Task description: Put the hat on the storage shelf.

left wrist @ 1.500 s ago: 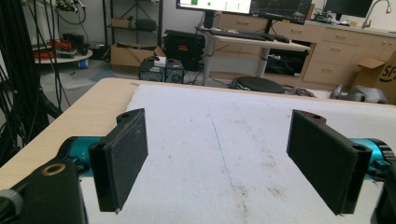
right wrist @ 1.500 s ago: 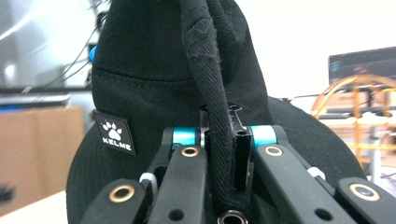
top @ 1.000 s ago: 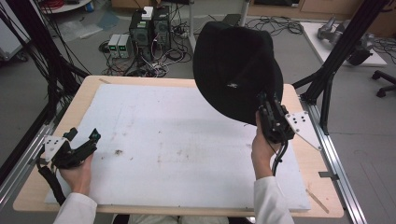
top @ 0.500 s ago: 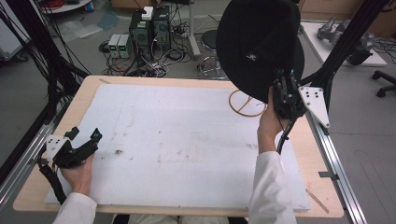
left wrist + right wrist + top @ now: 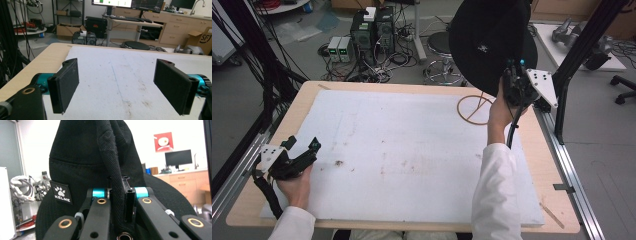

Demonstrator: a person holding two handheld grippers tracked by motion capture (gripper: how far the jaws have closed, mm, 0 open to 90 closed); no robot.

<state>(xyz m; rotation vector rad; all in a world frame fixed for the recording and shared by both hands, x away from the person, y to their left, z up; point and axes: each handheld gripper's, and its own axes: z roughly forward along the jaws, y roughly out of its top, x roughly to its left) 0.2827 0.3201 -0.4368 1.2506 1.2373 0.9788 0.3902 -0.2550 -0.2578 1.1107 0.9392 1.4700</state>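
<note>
The right gripper (image 5: 515,85) is holding a black hat (image 5: 489,42) up in the air over the far right corner of the table (image 5: 562,220), its jaws clamped tight on a fold of the brim. In the right gripper view the pinched strip of black fabric is running straight up between the closed jaws of the right gripper (image 5: 117,207), and the black hat (image 5: 82,162) is spreading out behind it, with a small square patch (image 5: 61,192) showing a paw print and the word KELME facing the camera on the left. In the high view the hat is hanging tilted, its broad round face turned toward the camera and its widest span running roughly from upper left to lower right, with the gripped edge at the lower right. Below it, a thin wooden ring (image 5: 474,110) is lying flat at the far right edge of the white mat (image 5: 402,150). The left gripper (image 5: 294,155) is resting at the near left edge of the mat, well apart from the hat, and its pads (image 5: 65,85) are standing wide apart with nothing between them.
</note>
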